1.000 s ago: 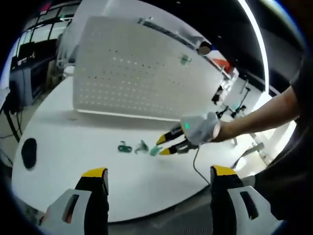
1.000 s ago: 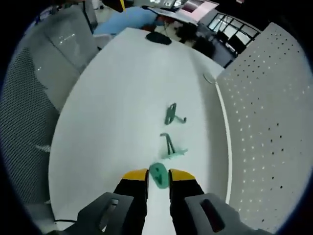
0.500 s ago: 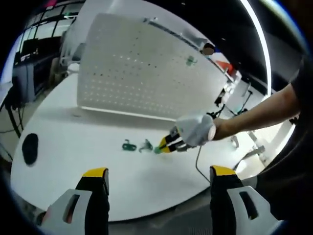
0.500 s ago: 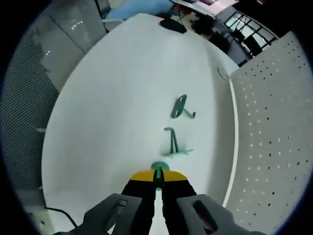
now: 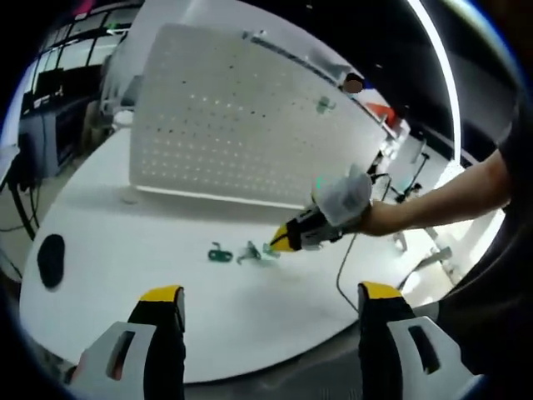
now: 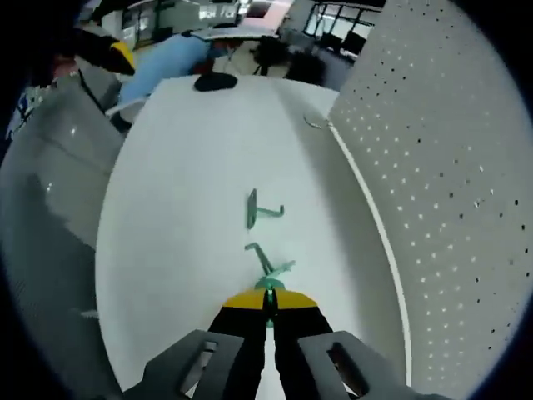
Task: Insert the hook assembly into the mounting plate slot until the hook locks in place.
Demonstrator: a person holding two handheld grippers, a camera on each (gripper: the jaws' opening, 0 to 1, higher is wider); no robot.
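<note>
My right gripper is shut on a small green hook piece, held just above the white table. Two more green hooks lie ahead of it, one near and one farther. The white perforated mounting plate stands upright along the right. In the left gripper view the right gripper, in a gloved hand, holds the green piece beside the two hooks in front of the plate. A green hook hangs on the plate's upper right. My left gripper is open, holding nothing.
A black oval object lies near the table's left edge, also seen far off. A cable trails off the table's front edge under the person's arm. Desks and office equipment stand behind the table.
The right gripper's jaws, open around the green piece a second ago, have shut on it. The hand has since risen and tilted, lifting the piece a little off the table.
</note>
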